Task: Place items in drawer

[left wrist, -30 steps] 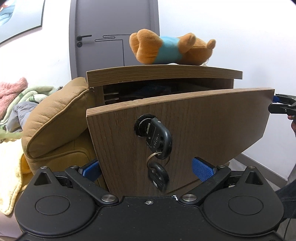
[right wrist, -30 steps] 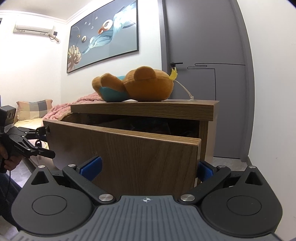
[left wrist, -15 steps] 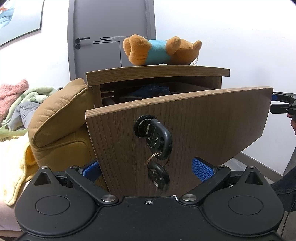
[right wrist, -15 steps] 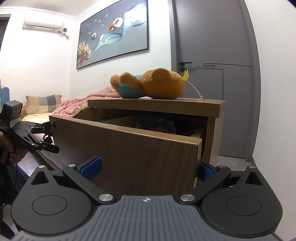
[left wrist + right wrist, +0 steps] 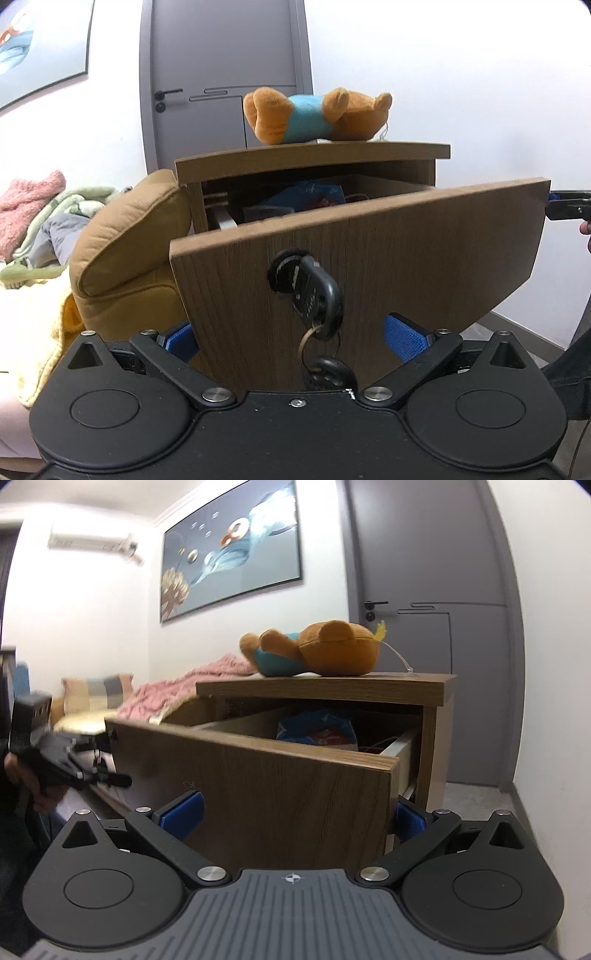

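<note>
Drawer (image 5: pixel 369 266) is seen pulled partly out of the nightstand (image 5: pixel 314 158), straddled low on its front by both spread, empty tools: left tool (image 5: pixel 295 338), right tool (image 5: pixel 293 814). Above and beyond, the teddy bear (image 5: pixel 314 118) lies lengthwise on top, nearer neither.

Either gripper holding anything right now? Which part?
Both straddle the drawer front: left gripper around its keyed left end, right gripper around its right end. Whether the fingers actually clamp it cannot be told.
</note>
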Motion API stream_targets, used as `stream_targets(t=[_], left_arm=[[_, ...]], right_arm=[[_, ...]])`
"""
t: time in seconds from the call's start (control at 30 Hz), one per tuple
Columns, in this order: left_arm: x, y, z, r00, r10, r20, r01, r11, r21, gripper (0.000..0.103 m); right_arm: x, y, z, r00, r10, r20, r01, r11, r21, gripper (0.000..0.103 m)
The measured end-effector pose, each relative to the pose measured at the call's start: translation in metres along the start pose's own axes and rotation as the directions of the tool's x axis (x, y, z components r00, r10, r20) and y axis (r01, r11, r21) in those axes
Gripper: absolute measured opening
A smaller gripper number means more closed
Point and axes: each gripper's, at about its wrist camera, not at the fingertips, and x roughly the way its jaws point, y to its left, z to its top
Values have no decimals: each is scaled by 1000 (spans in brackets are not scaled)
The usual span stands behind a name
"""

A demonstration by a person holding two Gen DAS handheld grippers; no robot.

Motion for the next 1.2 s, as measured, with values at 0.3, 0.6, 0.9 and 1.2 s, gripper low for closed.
stream_targets(t=[0.3,0.6,0.9,1.2], left_arm=[[-31,-15,13,980,134,145,-147,986,81,101],[-51,-14,42,961,192,200,-185,981,-51,101],[-41,-21,61,941,246,235,-225,968,-111,101],[-27,-28,66,920,302,249,-268,949,-164,101]], right_arm=[[-1,20,12,988,-124,91,125,992,-8,103],[-3,38,30,956,-199,216,196,980,33,103],[25,69,43,941,-237,241,241,970,15,103],[42,94,39,926,-266,267,257,964,70,103]])
